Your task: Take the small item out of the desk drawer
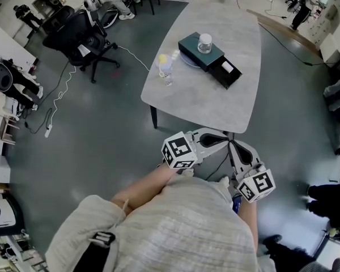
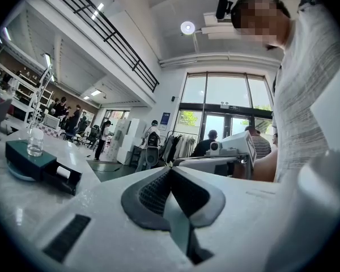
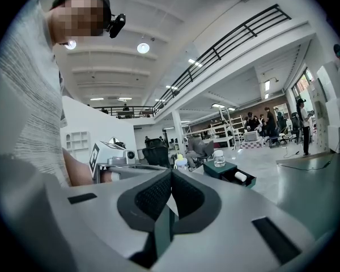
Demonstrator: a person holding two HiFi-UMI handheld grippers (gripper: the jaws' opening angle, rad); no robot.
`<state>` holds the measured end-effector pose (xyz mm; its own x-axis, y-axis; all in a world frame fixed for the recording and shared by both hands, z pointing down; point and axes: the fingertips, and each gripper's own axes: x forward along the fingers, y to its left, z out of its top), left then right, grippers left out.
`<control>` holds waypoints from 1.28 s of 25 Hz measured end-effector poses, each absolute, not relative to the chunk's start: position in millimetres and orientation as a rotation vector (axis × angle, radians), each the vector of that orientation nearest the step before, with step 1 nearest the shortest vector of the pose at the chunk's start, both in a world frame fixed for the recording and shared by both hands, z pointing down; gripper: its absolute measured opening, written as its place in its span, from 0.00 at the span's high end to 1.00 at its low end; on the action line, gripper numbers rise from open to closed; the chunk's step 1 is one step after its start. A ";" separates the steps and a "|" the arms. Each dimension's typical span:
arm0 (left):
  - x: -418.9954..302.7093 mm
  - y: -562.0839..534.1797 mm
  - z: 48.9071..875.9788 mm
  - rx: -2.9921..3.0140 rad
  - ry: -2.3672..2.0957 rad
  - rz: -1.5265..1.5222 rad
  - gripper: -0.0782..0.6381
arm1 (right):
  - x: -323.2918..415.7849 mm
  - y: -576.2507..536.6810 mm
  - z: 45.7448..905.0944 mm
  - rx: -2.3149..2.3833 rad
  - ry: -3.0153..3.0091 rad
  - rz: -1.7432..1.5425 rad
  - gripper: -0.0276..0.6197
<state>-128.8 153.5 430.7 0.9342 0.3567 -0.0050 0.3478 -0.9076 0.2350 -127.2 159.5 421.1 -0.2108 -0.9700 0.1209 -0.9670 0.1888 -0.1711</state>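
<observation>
Obs: Fingers (image 2: pixel 150 196) of L gripper (image 2: pixel 170 170) are pressed flat together, nothing between. Same on R gripper (image 3: pixel 171 173): fingers (image 3: pixel 188 196) tip to tip, empty.

Rec: Where are both held?

Obs: Close in front of person's torso (image 1: pixel 175 225), per head view. L's marker cube (image 1: pixel 178 150) sits at left, R's lower right. Gripper bodies angle in toward each other, noses nearly meeting by near edge of table (image 1: pixel 215 103). Each gripper view catches the other gripper in bkgd.

Rec: Task item?

Obs: Small white item (image 1: pixel 227 67) lies in drawer (image 1: pixel 230 80), which stands pulled out at near-right end of dark green drawer box (image 1: pixel 194 49), on far half of table. Item is well apart from both grippers, untouched.

Rec: Anything on box?

Obs: Clear jar (image 1: pixel 204 42) w/ pale lid, upright on top. Box rests on a round pale disc (image 1: pixel 187 62) — only its edge shows, near-left side.

Rec: Else on table?

Obs: Small bottle (image 1: pixel 166 68) w/ yellow cap, upright by left edge, near box but not touching.

Rec: Surroundings?

Obs: Black office chair (image 1: pixel 79 38) on grey floor (image 1: pixel 102 129), left of table. White cable (image 1: pixel 133 55) trails across floor toward table. People in bkgd, too small to detail.
</observation>
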 end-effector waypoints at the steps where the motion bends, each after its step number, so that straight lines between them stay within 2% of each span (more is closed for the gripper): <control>1: -128.1 154.1 431.0 2.860 0.525 0.058 0.87 | -126.5 160.1 421.3 -1.962 2.412 -0.329 0.94; 13: -96.4 166.1 432.3 2.869 0.508 0.100 0.87 | -94.9 171.8 422.9 -1.933 2.416 -0.348 0.94; 32: 37.9 235.2 425.6 2.877 0.246 0.070 0.87 | 40.6 240.4 416.4 -1.737 2.635 -0.383 0.94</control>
